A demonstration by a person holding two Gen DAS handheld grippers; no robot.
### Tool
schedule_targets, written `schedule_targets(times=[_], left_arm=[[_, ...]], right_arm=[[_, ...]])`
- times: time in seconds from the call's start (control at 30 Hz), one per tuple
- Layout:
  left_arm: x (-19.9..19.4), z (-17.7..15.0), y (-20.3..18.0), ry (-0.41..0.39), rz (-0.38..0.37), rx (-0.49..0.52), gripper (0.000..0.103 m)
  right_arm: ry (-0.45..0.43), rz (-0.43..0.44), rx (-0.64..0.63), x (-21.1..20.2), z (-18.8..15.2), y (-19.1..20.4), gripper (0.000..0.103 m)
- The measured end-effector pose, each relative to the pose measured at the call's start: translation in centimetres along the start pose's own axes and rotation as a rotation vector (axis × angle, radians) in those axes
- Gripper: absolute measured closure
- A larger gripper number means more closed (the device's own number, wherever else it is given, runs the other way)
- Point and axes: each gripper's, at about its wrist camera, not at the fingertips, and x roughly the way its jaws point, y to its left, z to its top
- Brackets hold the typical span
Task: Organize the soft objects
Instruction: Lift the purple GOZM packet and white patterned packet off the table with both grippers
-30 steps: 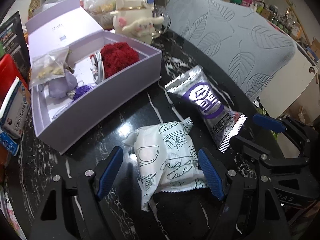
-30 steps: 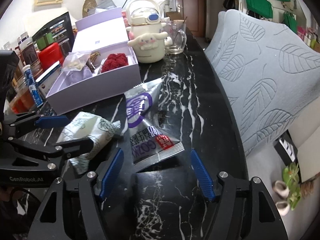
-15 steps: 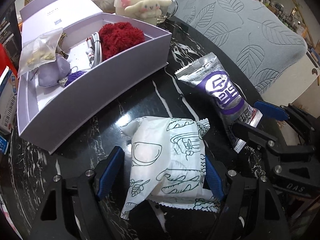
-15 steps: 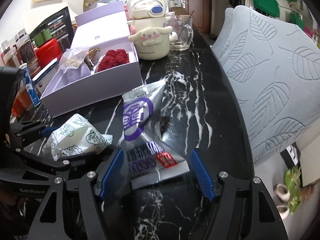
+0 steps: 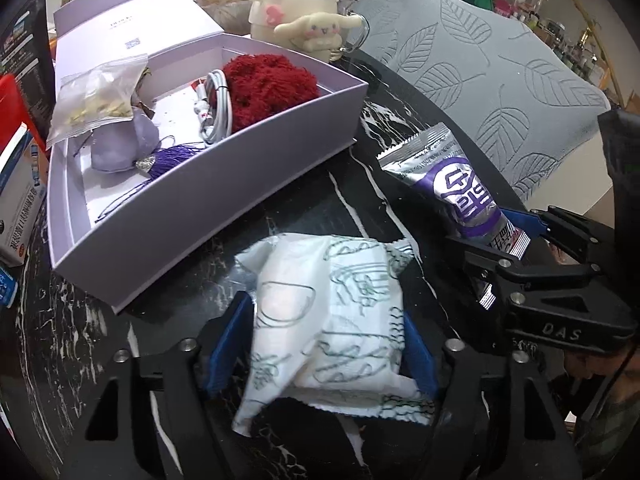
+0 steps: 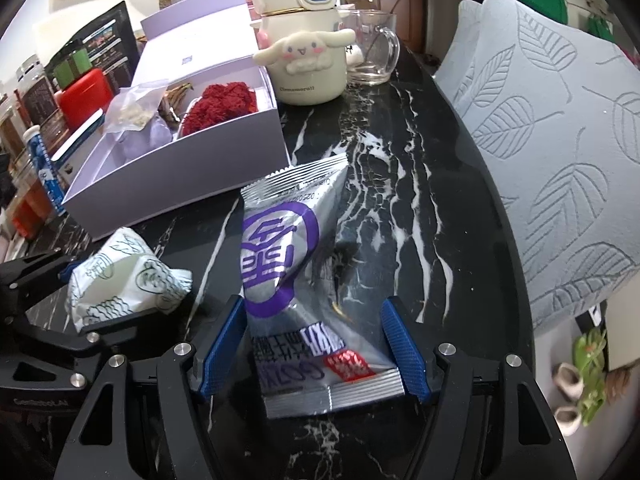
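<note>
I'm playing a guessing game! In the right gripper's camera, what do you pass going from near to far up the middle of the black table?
Silver and purple snack packet → lavender box → cream character kettle.

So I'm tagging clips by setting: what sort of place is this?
Most likely a lived-in home, at a cluttered dining or side table: a black marble tabletop, a cartoon kettle beside a glass mug, a leaf-print chair and slippers on the floor.
</note>
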Motion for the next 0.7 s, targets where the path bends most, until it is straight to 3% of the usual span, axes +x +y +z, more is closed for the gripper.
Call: schedule_targets(times=[0.13,0.23,0.27,0.7], left_arm=[[-0.2,0.0,0.4,-0.009,0.008,0.002,0.043],[-0.3,-0.2,0.7,-0.012,0.008,0.002,0.044],[-0.3,-0.2,0.7,-0.012,0.01,0.002,0.044],[-3.2,-3.8,3.4,-0.01,0.059,-0.062,0.044]], right_arm=[[-0.011,-0.002,-0.009,0.2,0.2,0.1,0.038],[-0.025,0.014,-0.005,-0.1,0.1,0.3,0.06],[-0.024,0.018,-0.002,-0.2,0.0,0.3,0.062],[-0.021,0.11,-0.071,-2.7,-4.0,4.2,0.064]])
